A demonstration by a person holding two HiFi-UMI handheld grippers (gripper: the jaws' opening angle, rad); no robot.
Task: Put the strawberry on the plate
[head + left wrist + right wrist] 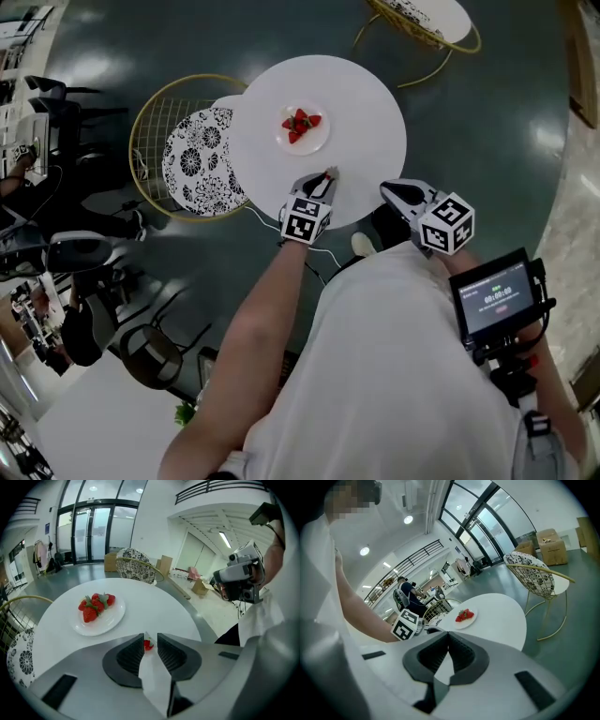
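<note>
Left gripper view showed the left gripper (pixel 150 637) parted astride the unheld strawberry (pixel 148 645); gentle centred closure was advisable before moving to the plate (pixel 111 620).

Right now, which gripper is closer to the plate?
Left. The left gripper is over the table, just short of the plate; the right gripper is farther off, at the table's edge.

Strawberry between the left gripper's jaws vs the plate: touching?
Apart. The left gripper view shows the strawberry between the jaws, with a stretch of bare table separating it from the plate.
</note>
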